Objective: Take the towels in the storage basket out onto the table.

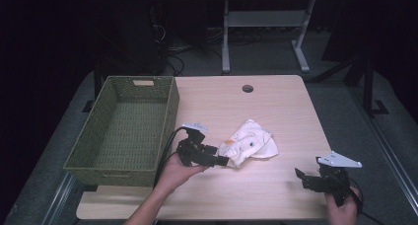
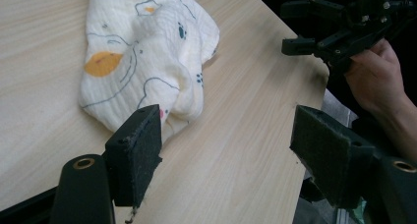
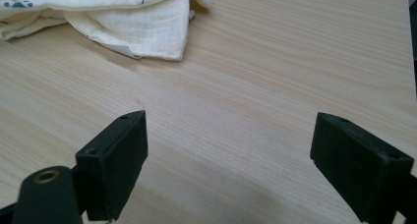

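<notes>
Nearest to us, our left gripper (image 1: 223, 161) was at the left edge of the white printed cloth (image 1: 250, 143), its jaws spread wide and holding nothing. Left of it stood the green woven basket (image 1: 158, 131). That cloth lay crumpled near the middle of the wooden table (image 1: 276, 106). Our right gripper (image 1: 301, 176) hovered at the right front corner, also spread, well apart from the cloth.

Soft crinkled muslin cloth (image 2: 147, 62) lies on a smooth, matt wood-grain table (image 2: 246, 135) beside a woven basket (image 1: 123, 131).
</notes>
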`<state>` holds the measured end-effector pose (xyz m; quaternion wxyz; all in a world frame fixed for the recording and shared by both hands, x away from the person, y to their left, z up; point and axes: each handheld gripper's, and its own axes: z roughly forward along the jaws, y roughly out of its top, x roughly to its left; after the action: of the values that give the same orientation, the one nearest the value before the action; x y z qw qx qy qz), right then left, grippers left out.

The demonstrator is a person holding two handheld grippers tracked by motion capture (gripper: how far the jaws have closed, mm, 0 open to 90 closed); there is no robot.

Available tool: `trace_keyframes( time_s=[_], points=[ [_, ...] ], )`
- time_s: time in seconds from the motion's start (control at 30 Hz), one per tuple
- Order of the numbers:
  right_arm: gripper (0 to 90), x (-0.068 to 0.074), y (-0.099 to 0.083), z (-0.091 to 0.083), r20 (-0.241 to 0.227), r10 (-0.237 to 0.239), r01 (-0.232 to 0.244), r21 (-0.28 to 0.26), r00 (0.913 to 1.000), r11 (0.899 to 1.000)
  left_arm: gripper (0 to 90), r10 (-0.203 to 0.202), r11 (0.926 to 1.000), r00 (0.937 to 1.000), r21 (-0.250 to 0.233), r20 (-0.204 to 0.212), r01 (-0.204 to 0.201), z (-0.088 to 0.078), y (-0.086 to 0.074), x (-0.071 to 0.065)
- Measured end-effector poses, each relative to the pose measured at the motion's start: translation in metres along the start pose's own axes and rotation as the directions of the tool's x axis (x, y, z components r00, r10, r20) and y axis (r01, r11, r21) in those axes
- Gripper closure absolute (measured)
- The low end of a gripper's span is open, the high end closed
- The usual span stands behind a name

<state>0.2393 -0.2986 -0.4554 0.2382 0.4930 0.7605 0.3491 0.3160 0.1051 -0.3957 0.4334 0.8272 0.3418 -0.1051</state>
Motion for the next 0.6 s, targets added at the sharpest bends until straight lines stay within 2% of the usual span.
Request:
trace_keyframes(
  time_s=[0.6],
  points=[
    [13.9,0.000,-0.001,0.000,0.004,0.000,0.000,0.004,1.0000,1.000,26.9,0.025,0.9996,0.9997,0.012,0.008,-0.025,0.004,-0.040,-0.006]
  ],
)
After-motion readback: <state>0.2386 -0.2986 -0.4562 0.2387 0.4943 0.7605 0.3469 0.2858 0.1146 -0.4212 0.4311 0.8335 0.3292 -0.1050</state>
